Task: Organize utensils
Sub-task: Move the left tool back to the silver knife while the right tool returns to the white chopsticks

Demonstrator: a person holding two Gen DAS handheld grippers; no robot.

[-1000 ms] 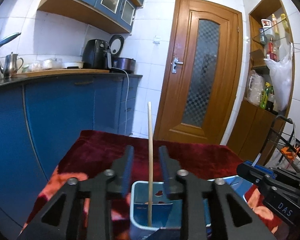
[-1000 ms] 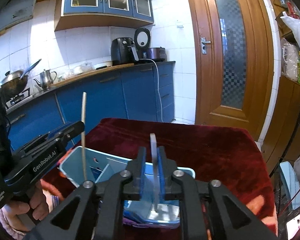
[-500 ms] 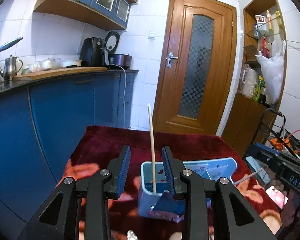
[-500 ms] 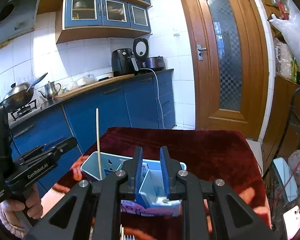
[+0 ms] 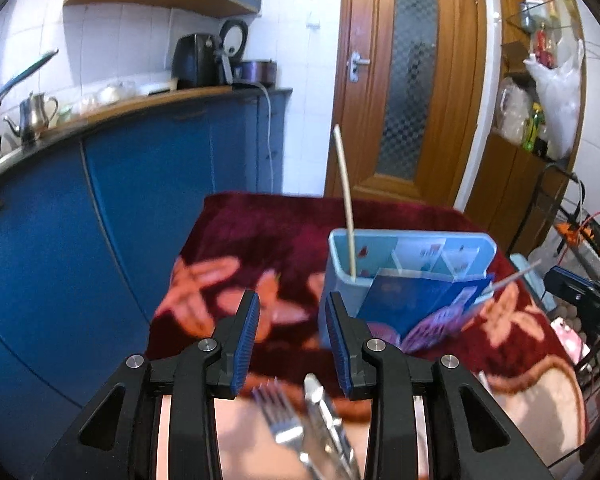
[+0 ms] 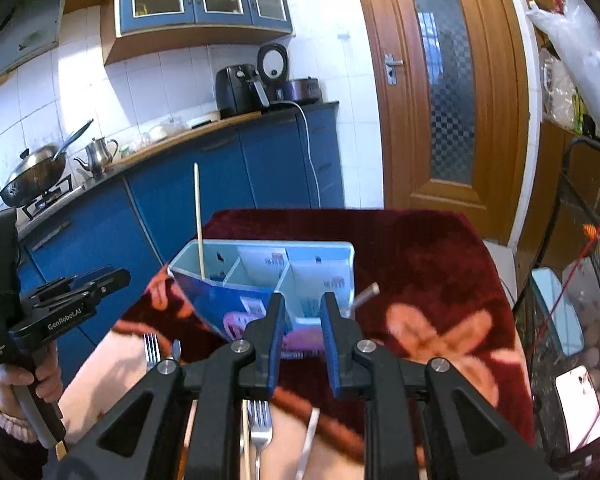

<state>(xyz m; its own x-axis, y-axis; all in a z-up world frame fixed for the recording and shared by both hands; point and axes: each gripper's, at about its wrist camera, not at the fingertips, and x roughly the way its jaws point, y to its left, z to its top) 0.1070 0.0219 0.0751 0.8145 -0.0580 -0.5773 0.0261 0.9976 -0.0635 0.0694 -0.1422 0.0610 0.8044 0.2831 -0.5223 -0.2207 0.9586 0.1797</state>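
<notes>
A light blue divided utensil holder [image 5: 412, 240] [image 6: 320, 250] stands on the red floral cloth. One chopstick [image 5: 346, 200] [image 6: 199, 220] stands upright in its left compartment. A pale handle [image 6: 365, 294] [image 5: 516, 276] sticks out at its right side. My left gripper [image 5: 292, 340] is open and empty, low over a fork [image 5: 280, 412] and another metal utensil [image 5: 320, 404]. My right gripper [image 6: 302, 336] is open and empty in front of the holder, above a fork [image 6: 260, 432] and a pale utensil [image 6: 308, 440]. Another fork [image 6: 151, 350] lies to the left.
Blue kitchen cabinets [image 6: 220, 184] with a kettle and a wok run along the left. A wooden door [image 6: 440, 92] is behind the table. A wire rack [image 6: 588, 240] and a phone [image 6: 580, 404] are at the right.
Both grippers have pulled back and down from the holder. The left let go of the chopstick, which stays in the holder. The right let go of the pale utensil. Forks have come into view.
</notes>
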